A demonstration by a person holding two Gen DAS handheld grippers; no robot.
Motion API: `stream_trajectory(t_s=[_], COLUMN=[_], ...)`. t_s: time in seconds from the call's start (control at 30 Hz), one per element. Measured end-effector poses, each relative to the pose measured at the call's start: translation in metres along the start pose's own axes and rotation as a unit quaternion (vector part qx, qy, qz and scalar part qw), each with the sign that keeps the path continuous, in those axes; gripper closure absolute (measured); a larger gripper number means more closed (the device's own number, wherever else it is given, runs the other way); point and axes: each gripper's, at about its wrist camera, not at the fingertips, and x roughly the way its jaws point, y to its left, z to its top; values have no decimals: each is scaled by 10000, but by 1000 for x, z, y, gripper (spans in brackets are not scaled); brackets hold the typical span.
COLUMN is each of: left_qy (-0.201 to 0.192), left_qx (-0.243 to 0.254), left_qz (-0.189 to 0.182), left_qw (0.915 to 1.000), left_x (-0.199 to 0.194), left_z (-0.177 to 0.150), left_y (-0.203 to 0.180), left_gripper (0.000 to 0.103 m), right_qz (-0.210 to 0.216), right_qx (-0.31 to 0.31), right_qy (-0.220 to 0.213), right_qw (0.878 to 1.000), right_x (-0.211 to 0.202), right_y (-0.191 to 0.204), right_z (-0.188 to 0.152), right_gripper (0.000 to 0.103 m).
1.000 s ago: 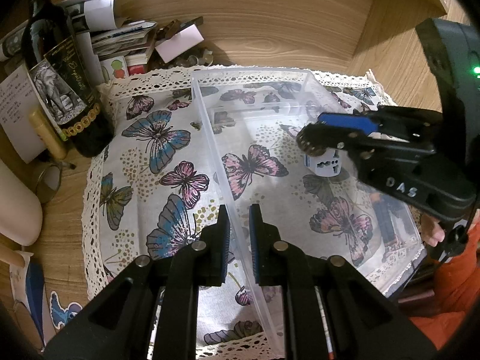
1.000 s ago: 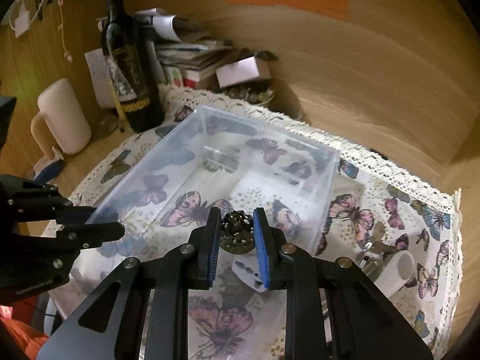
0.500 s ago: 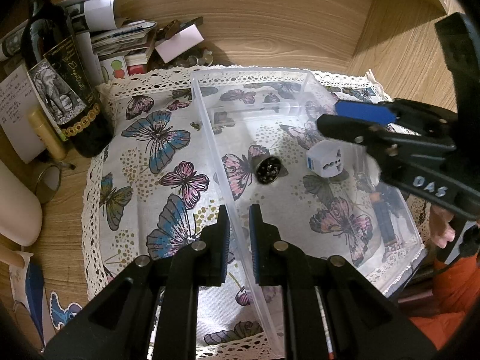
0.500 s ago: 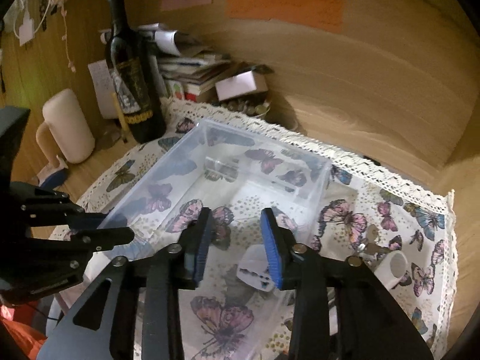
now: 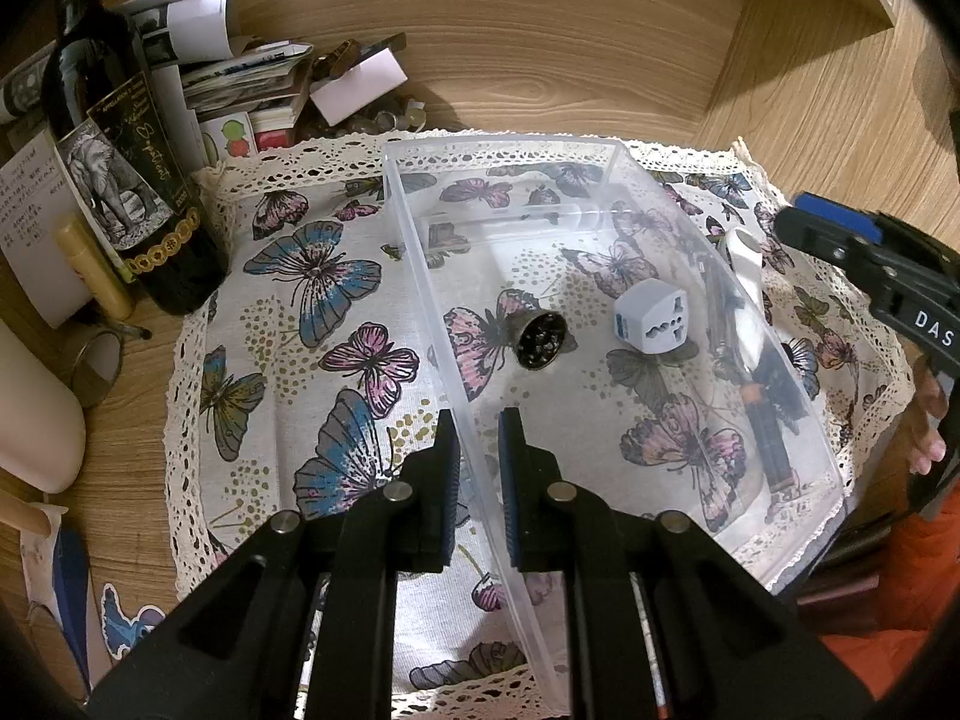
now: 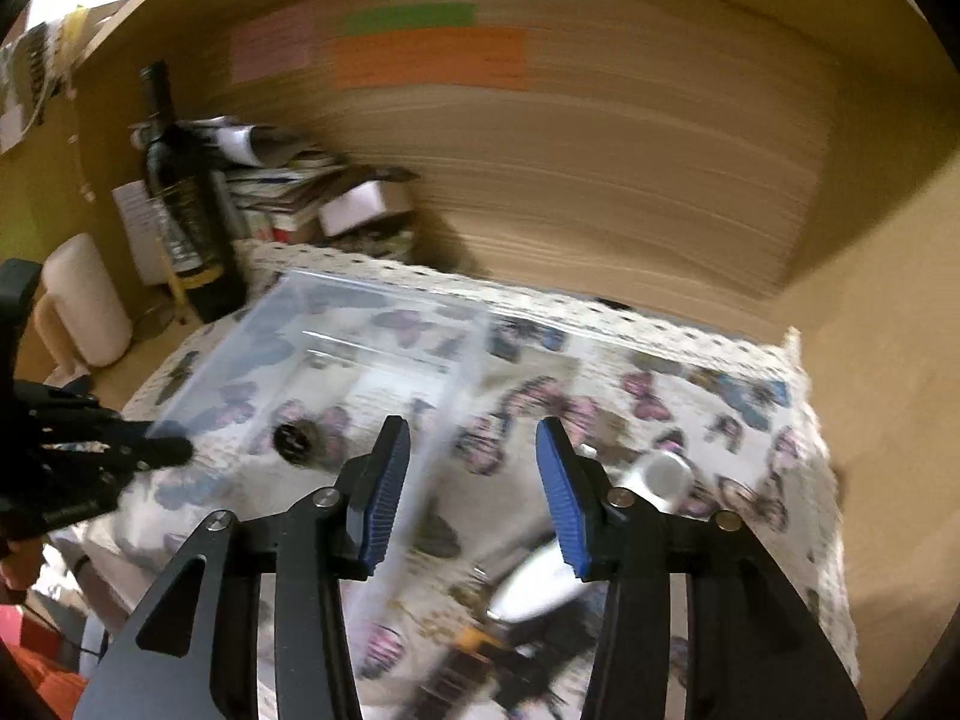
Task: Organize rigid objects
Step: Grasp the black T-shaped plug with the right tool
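Observation:
A clear plastic bin [image 5: 498,147] stands on the butterfly cloth. My left gripper [image 5: 477,480] is shut on its near left wall. On the bin floor lie a dark round metal piece [image 5: 540,339] and a white plug adapter [image 5: 654,324]. My right gripper [image 6: 474,480] hovers at the bin's right side, over the wall. Its jaws are opening and nothing is between them. The right wrist view is blurred, with the metal piece [image 6: 291,438] in the bin [image 6: 372,294] to the left. A white tube [image 6: 654,474] and dark items lie on the cloth outside the bin.
A dark wine bottle [image 5: 120,180], a stack of papers and books [image 5: 252,78] and a cream mug [image 6: 84,300] crowd the back left. Wooden walls close in the back and the right. The lace-edged cloth [image 5: 312,276] lies left of the bin.
My right gripper let go of the round metal piece, which now lies in the bin. It opened and drew back to the right and up. The left gripper stayed put.

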Motion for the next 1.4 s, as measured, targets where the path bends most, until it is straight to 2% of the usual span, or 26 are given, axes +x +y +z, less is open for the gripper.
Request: stream_trajectory(t_s=[0.23, 0.4, 0.57, 0.7, 0.77, 0.83, 0.9, 1.03, 1.4], left_qy=[2, 4, 13, 11, 10, 12, 11, 12, 8], left_qx=[13, 16, 30, 31, 31, 31, 34, 34, 31], left_qz=[29, 48, 63, 65, 68, 64, 66, 62, 61], left_qw=[10000, 10000, 10000, 10000, 10000, 10000, 10000, 10000, 10000], left_x=[1, 1, 1, 1, 1, 1, 1, 1, 1], left_z=[0, -1, 0, 0, -1, 0, 0, 0, 0], left_y=[-1, -1, -1, -1, -1, -1, -1, -1, -1], left_gripper=[91, 91, 91, 91, 91, 91, 91, 91, 91], right_qz=[-463, -528, -385, 56, 243, 439, 432, 152, -139], right_qx=[261, 470, 842, 1220, 1348, 1396, 1307, 991, 862], right_qy=[267, 591, 967, 1176, 1150, 1144, 1133, 1064, 594], right_qw=[9982, 9957, 9910, 9855, 9839, 9826, 9840, 9893, 9944], right_x=[-1, 12, 23, 26, 25, 23, 21, 20, 4], right_y=[-24, -35, -46, -55, -57, -56, -52, -41, -43], right_z=[-28, -50, -76, -94, -97, -97, -96, -93, -68], right_gripper=[55, 54, 54, 55, 61, 81, 89, 89, 89])
